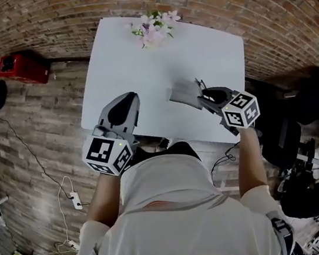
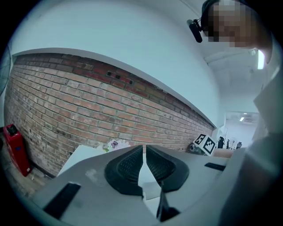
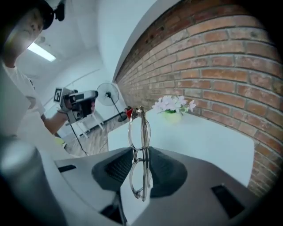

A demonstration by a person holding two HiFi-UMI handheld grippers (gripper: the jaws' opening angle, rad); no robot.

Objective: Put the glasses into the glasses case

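Note:
Clear-framed folded glasses [image 3: 139,132] stand upright between the pads of my right gripper [image 3: 141,152], which is shut on them at the bridge. In the head view that right gripper [image 1: 207,96] hangs over the front right of the white table [image 1: 137,56], and the glasses [image 1: 200,84] stick out toward the grey glasses case [image 1: 182,94] lying just to its left. My left gripper [image 1: 125,104] is over the table's front left, apart from the case. Its jaws [image 2: 144,150] are together with nothing between them.
A pot of pink and white flowers [image 1: 154,28] stands at the table's far edge. A brick wall runs behind the table. A red box [image 1: 23,67] and a standing fan [image 3: 108,93] are on the wooden floor to the left. The person's body is at the table's near edge.

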